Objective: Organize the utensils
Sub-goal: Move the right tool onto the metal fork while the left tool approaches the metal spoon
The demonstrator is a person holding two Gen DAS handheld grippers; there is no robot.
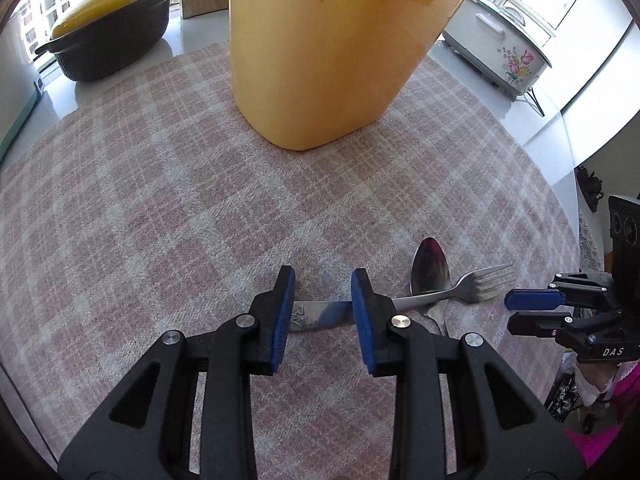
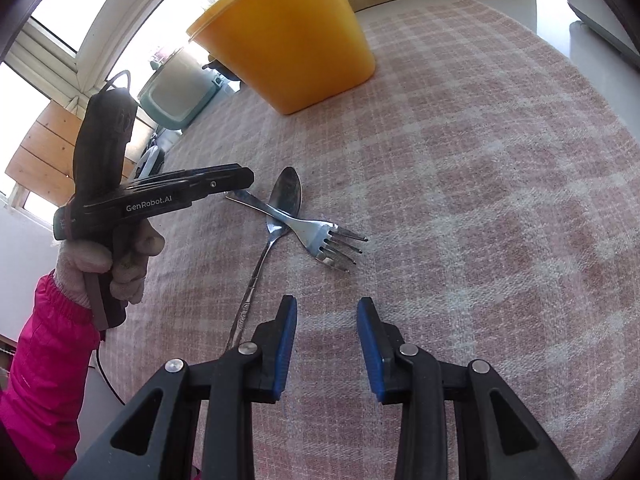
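Fork [image 1: 456,290]: stainless, lying flat on the checked cloth [image 1: 160,220], its neck crossing over the spoon where bowl meets handle. Its tines point toward the right gripper; its handle end lies beneath the left gripper.

Spoon [image 2: 286,196]: stainless, lying under the fork, bowl toward the container, patterned handle running back alongside the right gripper's left-hand finger in that gripper's own view.

Container [image 1: 328,52]: tall, yellow-orange plastic, upright on the cloth, well apart from the cutlery. Its inside is not visible.

Left gripper [image 1: 323,314]: black frame, blue pads, angled down over the fork handle. The jaws stand partly apart with the handle between them; the pads [image 1: 283,320] do not appear to press on the metal, so it reads as open, holding nothing. A gloved hand [image 2: 116,264] with a pink sleeve [image 2: 48,360] holds its grip.

Right gripper [image 2: 327,346]: same make, jaws partly apart above bare cloth, nothing between them. It sits just short of the fork tines, beside the spoon handle.

Surface [image 1: 120,92]: pale and glossy, covered in the middle by the pink-and-white checked cloth.

Other items on the surface: dark casserole pot with yellow lid [image 1: 104,36] at the far left of the left view; white floral-printed appliance [image 1: 508,52] at the far right.
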